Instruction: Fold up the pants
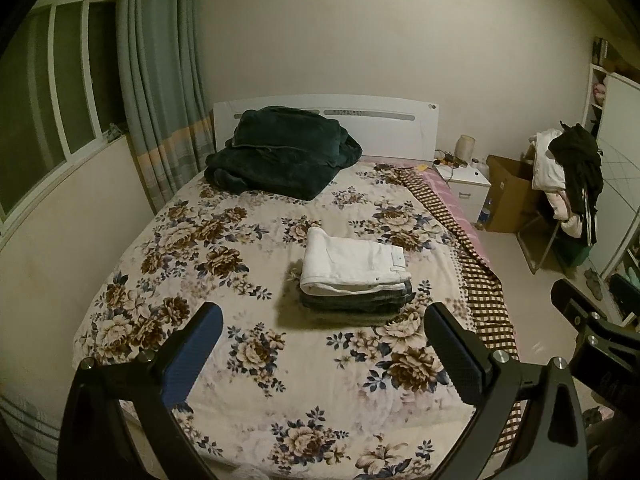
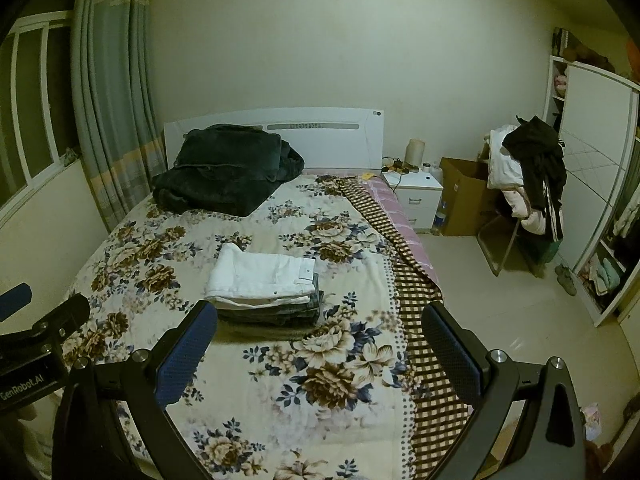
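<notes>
White folded pants [image 1: 352, 266] are seen on top of a small stack of folded garments [image 1: 356, 304], which is set near the middle of the floral bedspread [image 1: 192, 264]. Darker denim layers are visible beneath the white pair, though how many pieces lie in the stack cannot be told in the dim light. The left gripper [image 1: 322, 350] is held above the near end of the bed, its fingers [image 1: 200, 344] spread wide apart with nothing between them. The right gripper [image 2: 320, 352] is held likewise, its fingers [image 2: 188, 344] parted and empty, just beside the left one. Neither gripper is touching the stack. A dark green blanket [image 1: 276, 152] is bundled against the white headboard [image 1: 384, 128]. A checked cloth [image 2: 412, 280] is draped along the right edge of the bed. A white nightstand [image 2: 416, 196] and a cardboard box [image 2: 464, 196] are placed beyond it, and clothes are heaped on a chair [image 2: 532, 176] near the wardrobe [image 2: 592, 184].
</notes>
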Available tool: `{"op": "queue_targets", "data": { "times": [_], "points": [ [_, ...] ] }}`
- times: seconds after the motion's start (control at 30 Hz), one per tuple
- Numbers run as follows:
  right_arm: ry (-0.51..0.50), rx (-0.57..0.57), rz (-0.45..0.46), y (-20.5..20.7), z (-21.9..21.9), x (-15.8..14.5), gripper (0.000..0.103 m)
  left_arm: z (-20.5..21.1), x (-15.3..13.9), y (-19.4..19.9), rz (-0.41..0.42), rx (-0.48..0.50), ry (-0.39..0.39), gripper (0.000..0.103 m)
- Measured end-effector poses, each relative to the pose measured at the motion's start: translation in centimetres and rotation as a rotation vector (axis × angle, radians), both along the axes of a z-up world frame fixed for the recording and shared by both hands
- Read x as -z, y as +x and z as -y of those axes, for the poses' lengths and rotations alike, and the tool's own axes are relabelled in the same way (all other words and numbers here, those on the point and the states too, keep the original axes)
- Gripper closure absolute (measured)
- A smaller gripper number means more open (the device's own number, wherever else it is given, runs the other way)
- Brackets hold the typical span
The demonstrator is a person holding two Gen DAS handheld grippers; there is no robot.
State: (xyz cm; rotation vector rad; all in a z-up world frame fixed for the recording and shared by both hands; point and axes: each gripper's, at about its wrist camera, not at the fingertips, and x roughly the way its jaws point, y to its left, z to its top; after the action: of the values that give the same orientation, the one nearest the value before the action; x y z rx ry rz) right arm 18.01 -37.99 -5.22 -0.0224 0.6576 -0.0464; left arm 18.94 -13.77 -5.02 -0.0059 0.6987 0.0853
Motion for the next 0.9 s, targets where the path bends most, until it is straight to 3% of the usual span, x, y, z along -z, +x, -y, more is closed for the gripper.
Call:
{"op": "queue_targets", "data": {
  "times": [0.9],
  "points": [
    [0.022,-0.008,0.003,-0.7,-1.2,-1.2,0.0,0.5,-0.6,-1.3,0.006,-0.011,-0.001,0.0]
  ]
}}
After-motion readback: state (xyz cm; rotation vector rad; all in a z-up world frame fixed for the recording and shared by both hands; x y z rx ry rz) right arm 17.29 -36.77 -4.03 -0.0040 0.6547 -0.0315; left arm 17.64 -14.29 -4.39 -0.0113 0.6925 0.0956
